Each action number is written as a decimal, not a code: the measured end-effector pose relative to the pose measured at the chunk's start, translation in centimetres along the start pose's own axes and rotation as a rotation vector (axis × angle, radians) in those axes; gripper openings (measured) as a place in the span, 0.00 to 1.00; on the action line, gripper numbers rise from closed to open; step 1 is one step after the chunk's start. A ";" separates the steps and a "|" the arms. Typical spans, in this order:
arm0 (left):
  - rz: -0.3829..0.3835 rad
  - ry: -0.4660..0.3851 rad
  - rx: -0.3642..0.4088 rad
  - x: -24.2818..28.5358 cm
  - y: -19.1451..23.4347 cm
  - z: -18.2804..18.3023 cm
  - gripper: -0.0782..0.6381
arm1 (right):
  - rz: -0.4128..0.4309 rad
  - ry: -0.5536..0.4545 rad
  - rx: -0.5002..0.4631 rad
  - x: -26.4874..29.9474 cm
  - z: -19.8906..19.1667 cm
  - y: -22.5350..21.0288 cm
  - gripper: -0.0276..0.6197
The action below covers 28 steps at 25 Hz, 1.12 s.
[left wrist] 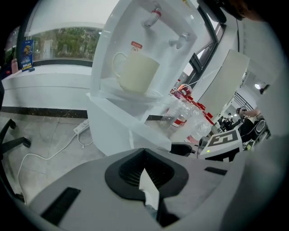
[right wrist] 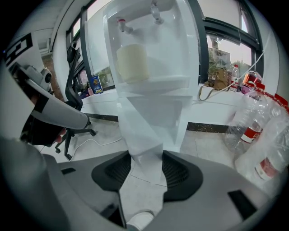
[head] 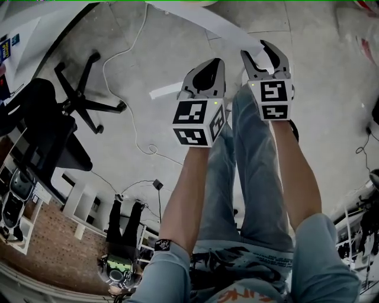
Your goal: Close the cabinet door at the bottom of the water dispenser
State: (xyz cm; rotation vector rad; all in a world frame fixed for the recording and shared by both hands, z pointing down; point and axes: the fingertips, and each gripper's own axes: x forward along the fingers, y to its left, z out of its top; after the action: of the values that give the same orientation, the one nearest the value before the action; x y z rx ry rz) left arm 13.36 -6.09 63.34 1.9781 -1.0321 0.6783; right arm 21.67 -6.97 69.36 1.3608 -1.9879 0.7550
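The white water dispenser [left wrist: 149, 27] [right wrist: 153, 54] stands ahead with a cream mug [left wrist: 135, 72] [right wrist: 132, 63] on its tray. Its bottom cabinet door [right wrist: 140, 131] [left wrist: 122, 126] [head: 201, 18] hangs open towards me. My right gripper [right wrist: 144, 169] [head: 265, 48] is open, and the door's edge reaches in between its fingers; I cannot tell whether a pad touches it. My left gripper [left wrist: 146, 173] [head: 208, 64] is beside it on the left, shut, with only a thin slit between its pads and nothing held.
A black office chair [head: 59, 112] and a white cable [head: 127, 89] with a power strip [left wrist: 81, 128] are on the floor to the left. Several plastic bottles [right wrist: 253, 117] [left wrist: 180, 119] lie right of the dispenser. A person [head: 124, 231] stands behind me.
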 end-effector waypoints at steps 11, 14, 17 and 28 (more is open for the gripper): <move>0.002 -0.032 0.015 2.1 -1.6 2.8 0.14 | -0.009 -0.014 -0.040 0.2 1.8 -4.0 0.38; 0.002 -0.038 0.024 2.8 -1.8 3.4 0.14 | -0.011 -0.022 -0.044 0.6 2.2 -4.9 0.38; -0.002 -0.045 0.037 3.2 -2.2 3.9 0.14 | -0.024 -0.033 -0.030 0.8 2.7 -5.7 0.38; -0.002 -0.065 0.059 4.8 -3.0 6.0 0.14 | -0.062 -0.059 -0.013 2.3 5.3 -9.1 0.33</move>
State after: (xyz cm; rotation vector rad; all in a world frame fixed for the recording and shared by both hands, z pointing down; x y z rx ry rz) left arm 19.00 -12.07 62.40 2.0634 -1.0596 0.6538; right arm 28.69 -15.04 68.69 1.4462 -1.9826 0.6794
